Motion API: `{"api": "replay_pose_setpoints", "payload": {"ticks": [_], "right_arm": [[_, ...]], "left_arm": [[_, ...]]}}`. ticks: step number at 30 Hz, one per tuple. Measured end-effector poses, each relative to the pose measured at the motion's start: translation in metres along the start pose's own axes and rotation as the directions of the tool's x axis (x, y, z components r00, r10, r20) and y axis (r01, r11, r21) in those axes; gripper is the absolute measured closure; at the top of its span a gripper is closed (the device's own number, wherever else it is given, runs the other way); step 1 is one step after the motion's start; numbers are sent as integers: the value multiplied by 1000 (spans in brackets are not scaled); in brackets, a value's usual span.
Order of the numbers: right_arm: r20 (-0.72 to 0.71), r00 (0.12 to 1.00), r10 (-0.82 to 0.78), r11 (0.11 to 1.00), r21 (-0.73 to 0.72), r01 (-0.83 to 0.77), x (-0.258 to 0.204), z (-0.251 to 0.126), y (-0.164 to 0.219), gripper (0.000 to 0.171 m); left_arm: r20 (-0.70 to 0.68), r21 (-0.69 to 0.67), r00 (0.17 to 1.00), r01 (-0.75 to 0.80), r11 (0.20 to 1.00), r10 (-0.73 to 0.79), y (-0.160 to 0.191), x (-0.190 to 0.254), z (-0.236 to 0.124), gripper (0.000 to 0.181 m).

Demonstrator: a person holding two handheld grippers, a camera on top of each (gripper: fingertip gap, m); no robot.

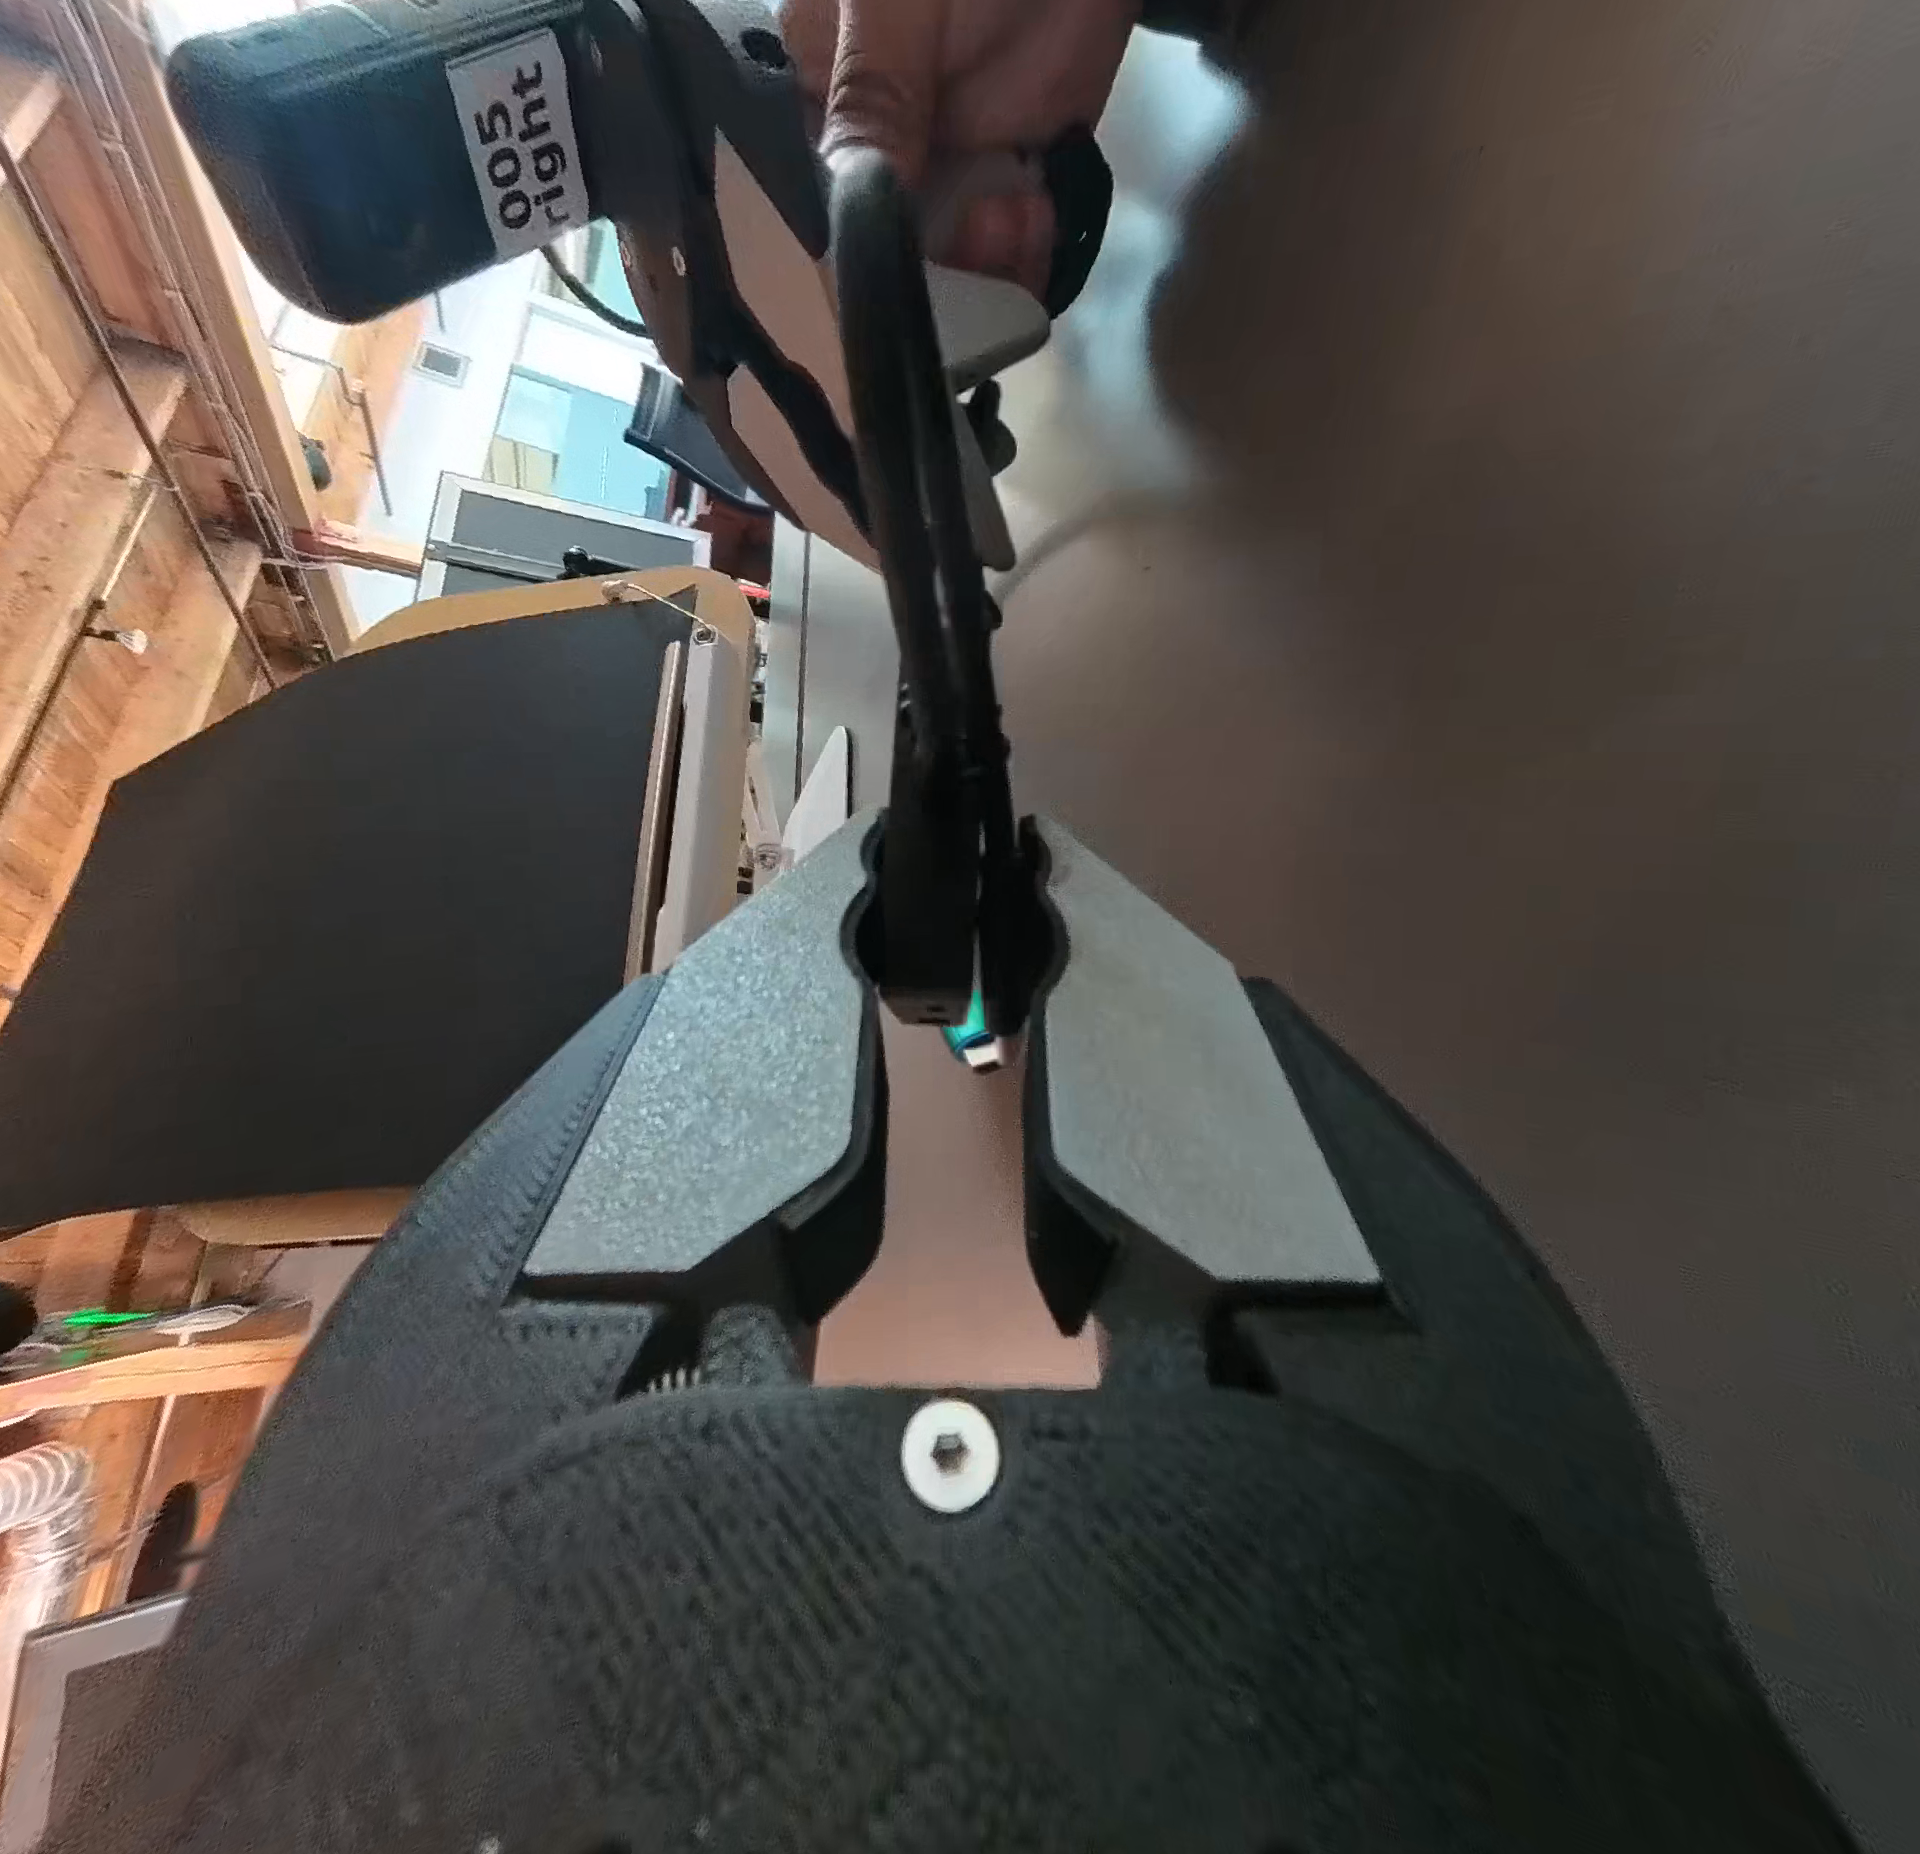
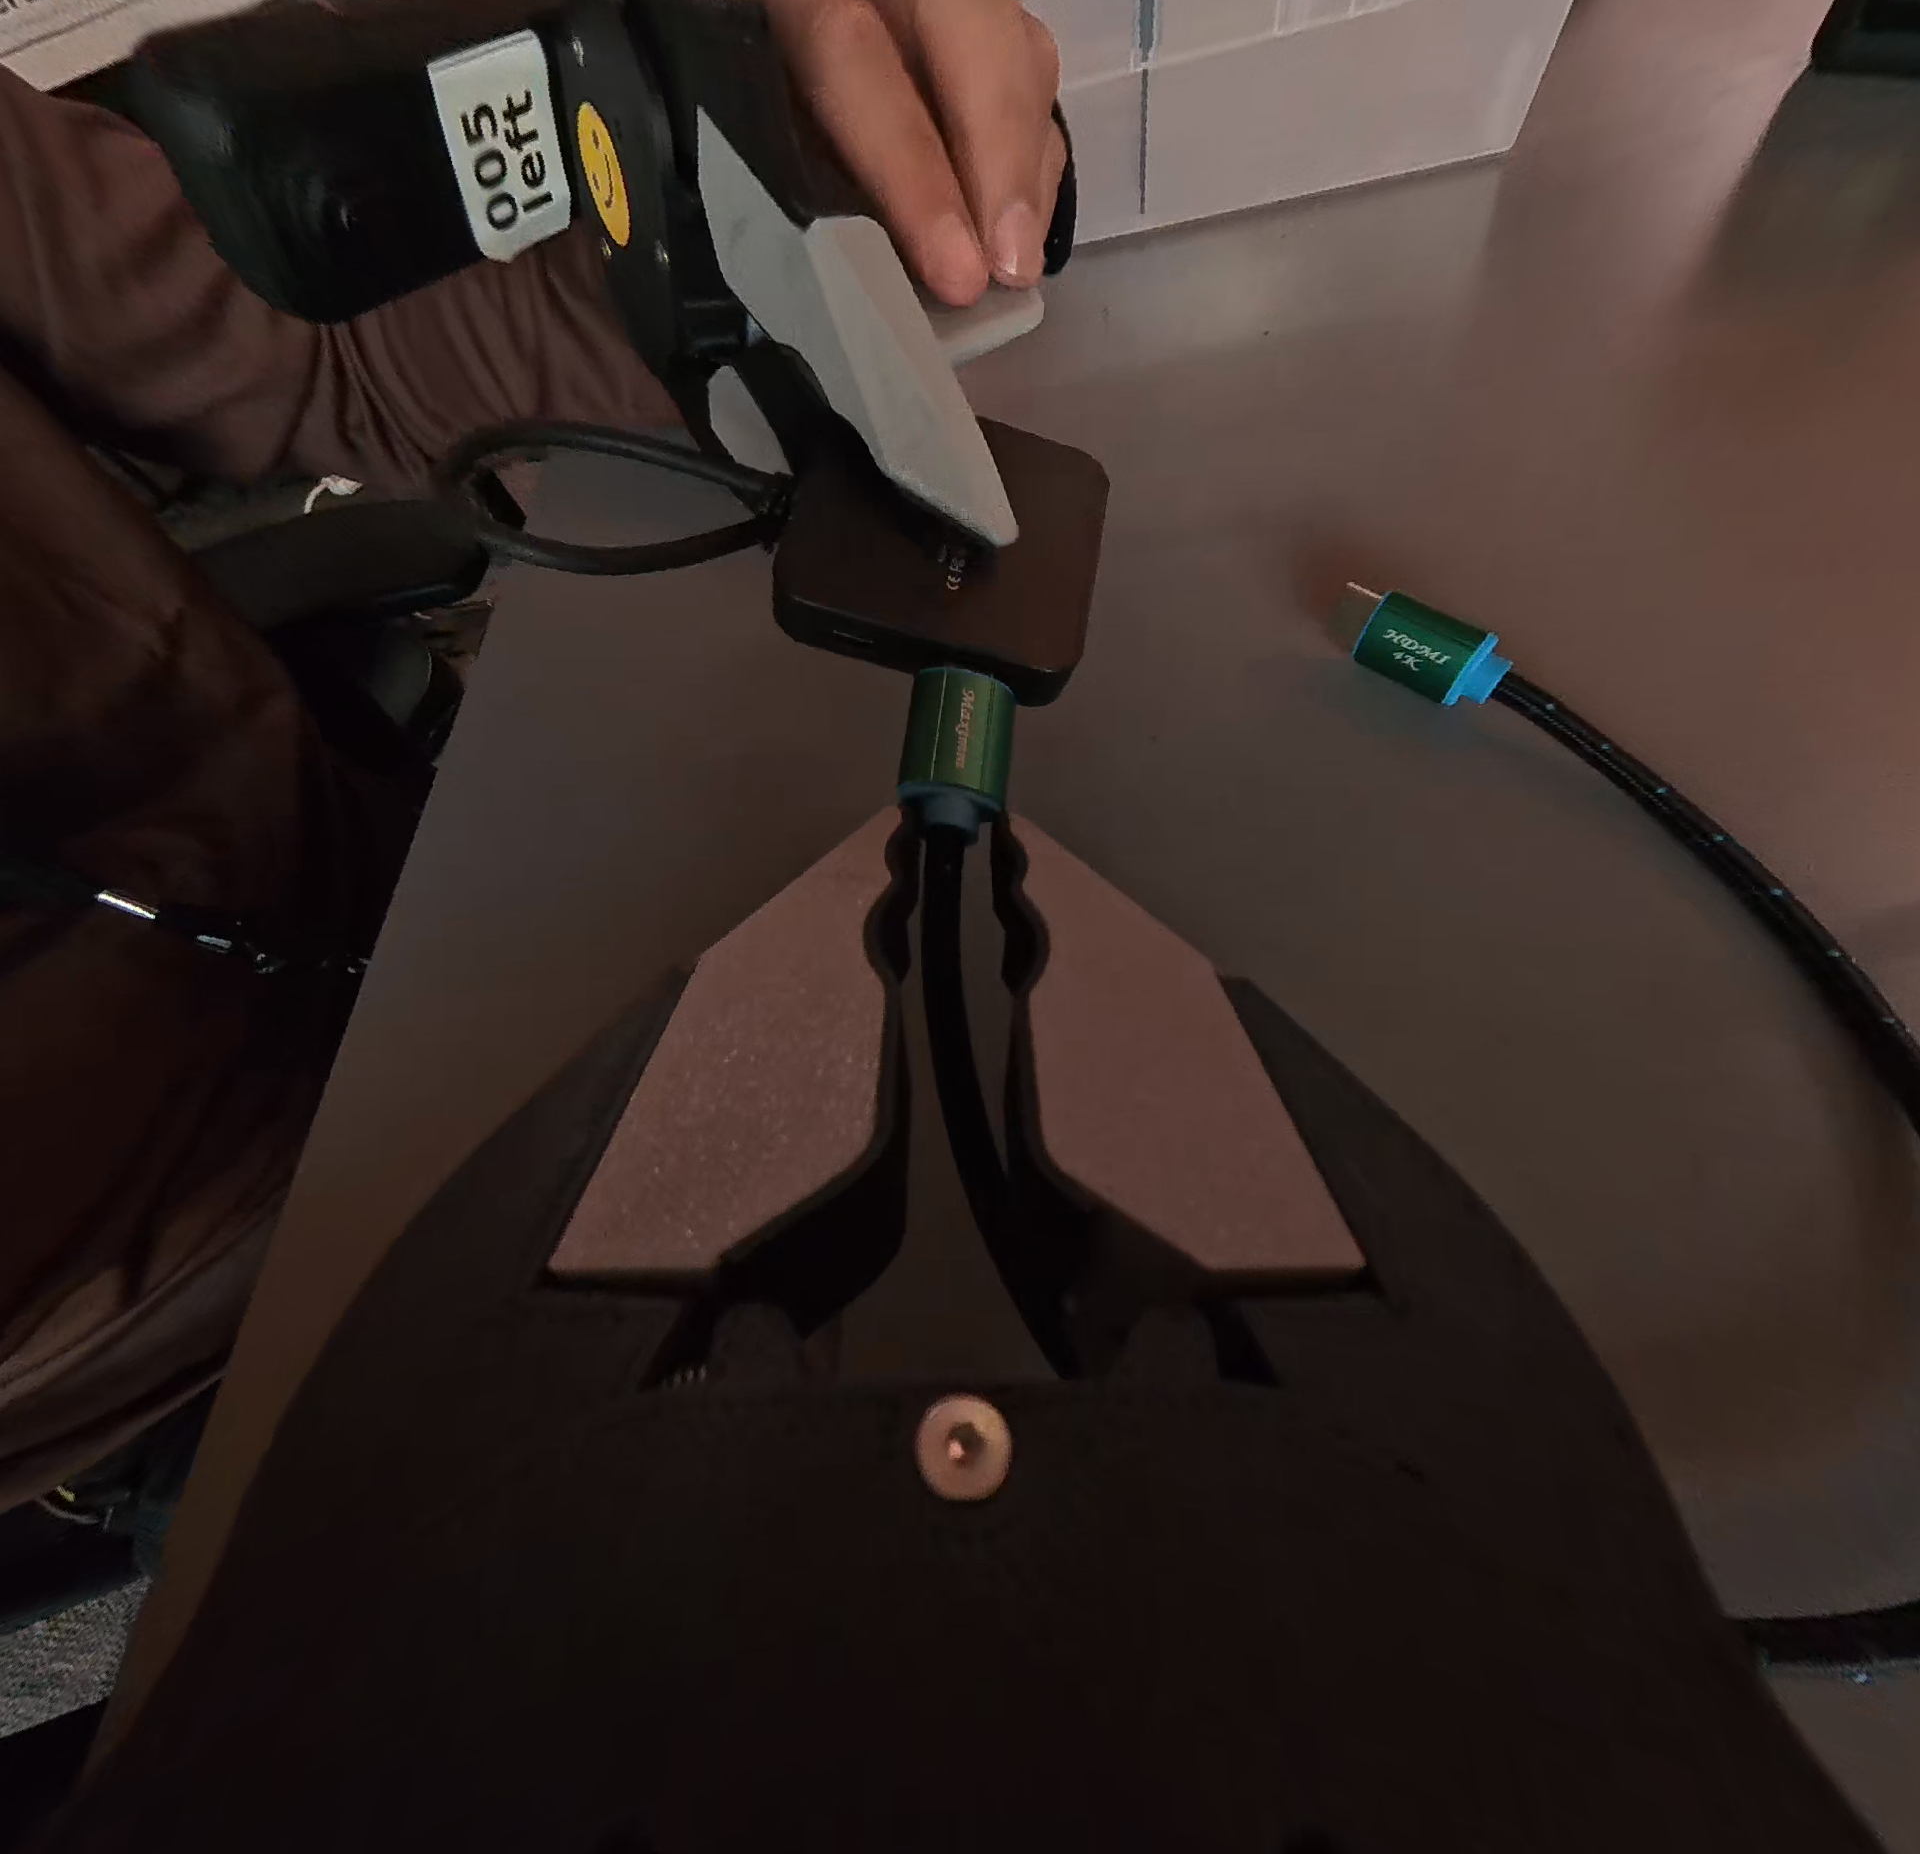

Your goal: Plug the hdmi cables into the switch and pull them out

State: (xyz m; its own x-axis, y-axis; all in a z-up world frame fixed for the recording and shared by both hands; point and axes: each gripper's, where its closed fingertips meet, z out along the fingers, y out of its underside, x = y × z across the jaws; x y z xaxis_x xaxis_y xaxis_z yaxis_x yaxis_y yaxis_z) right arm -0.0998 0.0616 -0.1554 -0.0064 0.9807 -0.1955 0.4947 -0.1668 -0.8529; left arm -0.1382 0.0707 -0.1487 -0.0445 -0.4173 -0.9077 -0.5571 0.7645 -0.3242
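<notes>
My left gripper (image 1: 956, 869) is shut on the flat black switch (image 1: 920, 931), seen edge-on between its fingers. In the right wrist view the left gripper (image 2: 966, 516) holds the switch (image 2: 997, 609) just above the table. A dark green HDMI plug (image 2: 956, 744) sits in the switch's near edge. My right gripper (image 2: 951, 838) is shut on this plug's black cable (image 2: 951, 973), right behind the plug. It also shows in the left wrist view (image 1: 935, 547). A second green plug (image 2: 1423, 651) with a blue collar lies loose on the table to the right.
The brown table (image 2: 1455, 402) carries the loose plug's braided cable (image 2: 1714, 869), curving right. The switch's own black lead (image 2: 582, 547) loops to the left. A clear plastic box (image 2: 1299, 69) stands at the back. A brown sleeve (image 2: 156, 661) fills the left side. The tips of one gripper are about 5 cm away from the tips of the other.
</notes>
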Motion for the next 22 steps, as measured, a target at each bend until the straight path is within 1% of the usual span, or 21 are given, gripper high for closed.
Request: {"api": "replay_pose_setpoints", "payload": {"ticks": [4, 7, 10, 12, 16, 17, 20, 22], "right_arm": [[-19, 1000, -3, 1000, -19, 3, 3, 0, 4, 160], [10, 1000, 1, 999, -34, -1, 1, 2, 9, 161], [14, 1000, -3, 998, -57, 4, 3, 6, 17, 161], [45, 999, -9, 999, -48, 11, -1, 7, 17, 160], [143, 988, 54, 993, 94, -68, -7, -5, -6, 161], [150, 987, 64, 992, 102, -80, -6, -6, -6, 161], [158, 983, 94, 988, 108, -112, -3, -6, -5, 160], [180, 978, 104, 984, 123, -127, -3, -8, -7, 160]], "left_arm": [[-13, -64, 999, -39, 997, 38, 6, -1, 5, 161], [-54, 44, 998, -7, 999, 9, -13, 5, 5, 162], [-89, 73, 996, 2, 997, 4, -14, 12, 7, 162], [-111, 111, 992, 67, 992, -55, -16, 13, 5, 162], [-99, 214, 969, 243, 946, -226, -30, -7, -3, 162], [-98, 211, 966, 254, 944, -238, -31, -7, -4, 161], [-47, 160, 978, 207, 965, -202, -25, -5, -1, 160], [-51, 117, 977, 210, 971, -205, -17, -2, 0, 156]]}}
